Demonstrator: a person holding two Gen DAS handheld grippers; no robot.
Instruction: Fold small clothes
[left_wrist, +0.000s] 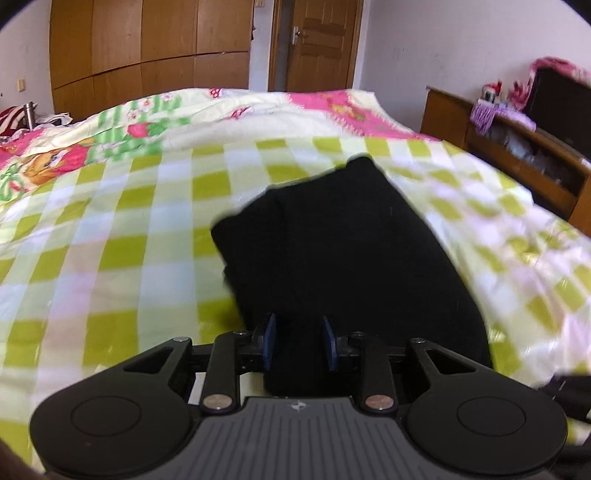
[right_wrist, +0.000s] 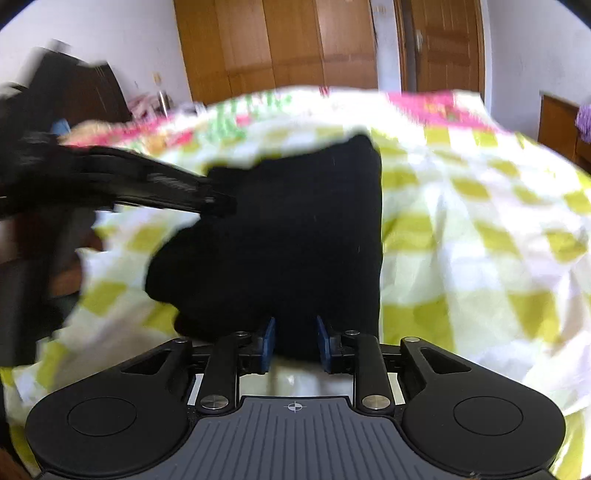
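Note:
A black garment (left_wrist: 351, 240) lies folded into a compact block on the green-and-white checked bedsheet (left_wrist: 129, 258). Its near edge runs in between the blue pads of my left gripper (left_wrist: 299, 325), whose jaws stand apart without pinching the cloth. In the right wrist view the same garment (right_wrist: 295, 229) shows a straight right edge. Its near edge sits between the pads of my right gripper (right_wrist: 295, 328), which are likewise apart and not squeezing it. The left gripper (right_wrist: 155, 181) comes in blurred from the left, its tip at the garment's left side.
A pink and green cartoon quilt (left_wrist: 110, 129) is bunched along the far side of the bed. Behind it stand a wooden wardrobe (left_wrist: 147, 44) and a door (left_wrist: 317, 40). A wooden desk (left_wrist: 517, 147) with clutter lines the right wall.

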